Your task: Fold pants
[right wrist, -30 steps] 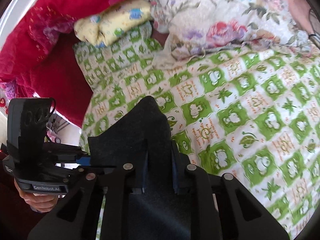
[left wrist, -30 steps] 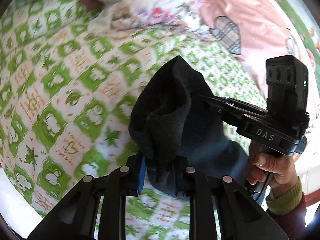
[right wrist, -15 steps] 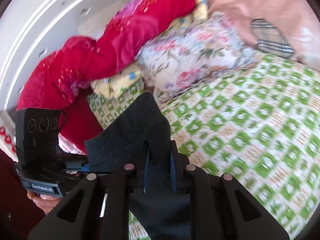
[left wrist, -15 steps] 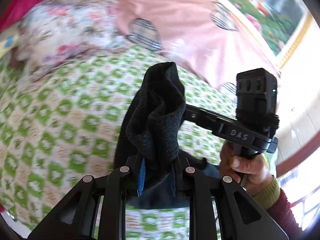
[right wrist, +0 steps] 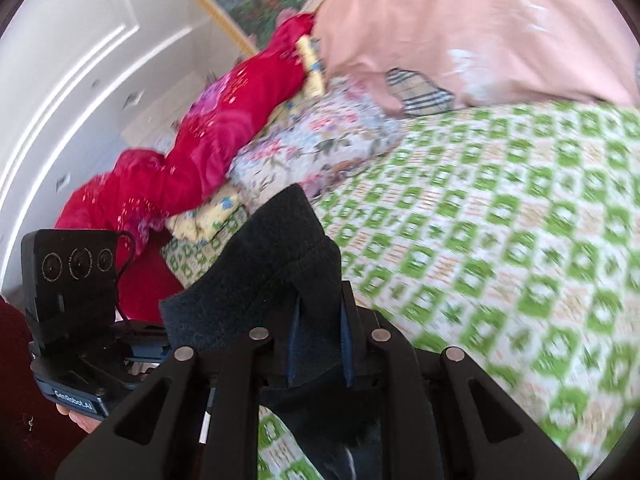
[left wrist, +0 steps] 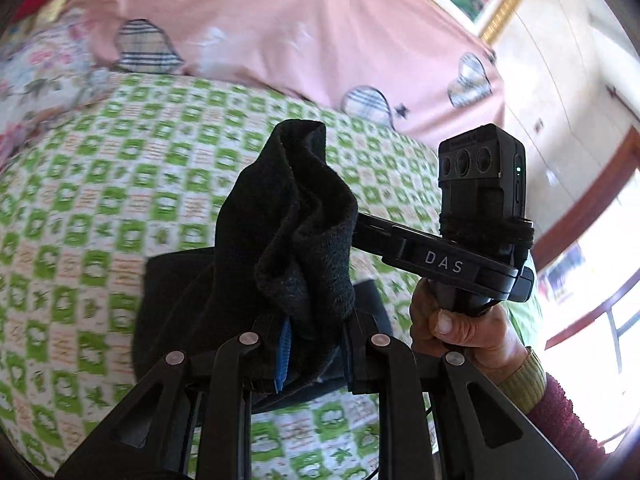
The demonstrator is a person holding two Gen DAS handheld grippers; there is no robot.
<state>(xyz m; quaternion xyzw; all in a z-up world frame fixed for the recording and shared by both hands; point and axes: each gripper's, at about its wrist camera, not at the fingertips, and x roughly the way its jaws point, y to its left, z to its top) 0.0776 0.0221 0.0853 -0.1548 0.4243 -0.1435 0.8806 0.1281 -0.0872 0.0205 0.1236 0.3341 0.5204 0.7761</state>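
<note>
Above the bed [left wrist: 100, 208], as the left wrist camera sees it, the left gripper [left wrist: 316, 344] has its fingers drawn close together on a thick bunch of the black pants [left wrist: 296, 240] — the cloth rises in a crumpled peak past the fingertips, and the rest of the garment hangs down to a darker fold lying on the green-and-white checked sheet. To the right, the right gripper [left wrist: 360, 228] reaches in from the side and meets the same cloth, its tips hidden behind the fabric; the person's right hand [left wrist: 460, 328] grips its handle below the black camera block. A pink pillow [left wrist: 280, 28] with plaid hearts lies beyond. From the right wrist camera, the right gripper [right wrist: 320, 340] is likewise narrowed onto the pants [right wrist: 276, 260], the dark fabric packed between its two fingers and standing up in a fold above them — lifted off the bed [right wrist: 500, 240]. The left gripper [right wrist: 156, 350] sits at lower left, its tips buried in the cloth's edge. A red quilt [right wrist: 192, 168] and a floral pillow [right wrist: 316, 144] are heaped behind.
</note>
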